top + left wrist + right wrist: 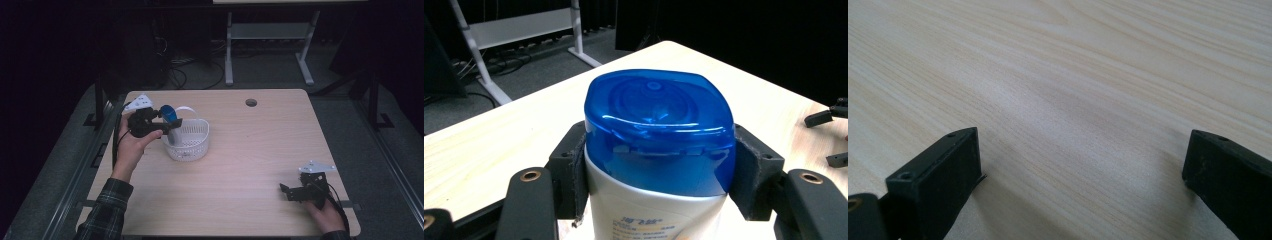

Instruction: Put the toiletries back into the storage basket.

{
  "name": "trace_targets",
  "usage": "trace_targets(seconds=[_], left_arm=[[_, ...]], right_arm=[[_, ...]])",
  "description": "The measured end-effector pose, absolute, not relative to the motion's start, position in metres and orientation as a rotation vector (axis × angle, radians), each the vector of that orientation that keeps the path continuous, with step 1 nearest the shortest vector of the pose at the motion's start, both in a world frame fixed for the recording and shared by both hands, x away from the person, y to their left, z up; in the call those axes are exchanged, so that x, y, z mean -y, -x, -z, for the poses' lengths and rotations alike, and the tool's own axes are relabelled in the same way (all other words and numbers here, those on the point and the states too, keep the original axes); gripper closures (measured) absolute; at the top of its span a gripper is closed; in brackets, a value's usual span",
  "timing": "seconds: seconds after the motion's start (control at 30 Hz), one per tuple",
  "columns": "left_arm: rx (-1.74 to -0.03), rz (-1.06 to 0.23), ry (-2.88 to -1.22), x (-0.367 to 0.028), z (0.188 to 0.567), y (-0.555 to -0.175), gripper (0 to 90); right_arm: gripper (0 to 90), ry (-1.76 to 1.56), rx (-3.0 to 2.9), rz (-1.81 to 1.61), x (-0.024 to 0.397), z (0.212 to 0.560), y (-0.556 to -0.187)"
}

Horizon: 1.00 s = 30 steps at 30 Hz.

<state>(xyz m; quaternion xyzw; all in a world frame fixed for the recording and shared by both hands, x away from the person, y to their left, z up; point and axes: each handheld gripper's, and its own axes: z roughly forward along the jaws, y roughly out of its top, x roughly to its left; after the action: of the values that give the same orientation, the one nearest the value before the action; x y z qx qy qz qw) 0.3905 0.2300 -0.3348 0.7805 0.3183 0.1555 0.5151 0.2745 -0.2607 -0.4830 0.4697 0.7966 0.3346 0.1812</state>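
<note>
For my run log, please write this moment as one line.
left tool: shut on bottle, at white basket | right tool: open, nothing between, on table

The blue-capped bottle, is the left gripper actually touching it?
Touching. The left gripper view shows the left gripper with both pads pressed against the sides of the bottle at its cap.

High view overhead facing forward, gripper views close and low, sharing the table [260,145].
</note>
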Motion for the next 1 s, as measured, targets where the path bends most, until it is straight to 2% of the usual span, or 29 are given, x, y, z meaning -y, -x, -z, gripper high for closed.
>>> trace_targets(seconds=[1.0], left_arm=[[-0.806,-0.378,-1.899,-0.227,0.366,-0.392,35.8]], right_arm=[[1.7,-1.326,-2.250,-0.944,0.261,0.483,-0.274]])
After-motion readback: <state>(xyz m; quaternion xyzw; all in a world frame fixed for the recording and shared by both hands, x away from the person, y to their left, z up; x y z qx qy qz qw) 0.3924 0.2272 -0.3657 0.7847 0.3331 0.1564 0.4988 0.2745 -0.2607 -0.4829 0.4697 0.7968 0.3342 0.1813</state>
